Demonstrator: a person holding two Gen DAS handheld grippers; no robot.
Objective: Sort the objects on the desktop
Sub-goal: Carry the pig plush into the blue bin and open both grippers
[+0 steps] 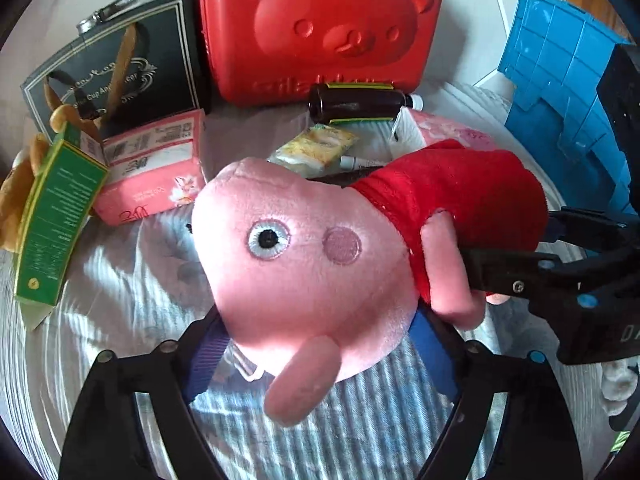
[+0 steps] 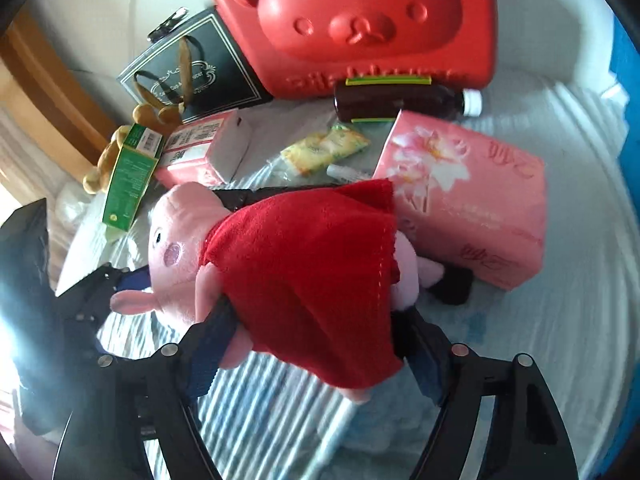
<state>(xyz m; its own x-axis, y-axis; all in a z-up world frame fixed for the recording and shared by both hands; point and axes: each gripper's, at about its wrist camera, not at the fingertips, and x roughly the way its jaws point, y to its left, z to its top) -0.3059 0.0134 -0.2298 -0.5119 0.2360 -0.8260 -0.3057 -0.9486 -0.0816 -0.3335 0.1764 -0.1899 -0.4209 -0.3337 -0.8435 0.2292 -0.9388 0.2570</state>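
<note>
Here both grippers work on the same thing, the pink pig plush toy (image 1: 304, 256) in its red dress (image 2: 312, 272), which lies among the clutter on the striped cloth (image 1: 120, 280).

The left gripper (image 1: 316, 344) has its jaws spread wide around the head of the toy, one blue pad on each side. The head fills the gap, and I judge that the pads press on it lightly, though the contact itself is partly hidden under the plush.

The right gripper (image 2: 312, 352) stands around the body, its jaws wide, one finger at the arm side of the dress and the other at the leg side. They seem to pinch the dress and the body between them.

The long axis of the toy runs from the head, on the left gripper's side, to the black feet near the pink tissue box (image 2: 464, 204), on the right gripper's side. So each gripper crosses this axis at its own end, and neither is nearer to the whole toy.

For the next move, I think that both hands must lift together, or one must let go, otherwise the soft toy is stretched. The red bear case (image 1: 320, 28) and the blue crate (image 1: 560, 80) wait behind.
</note>
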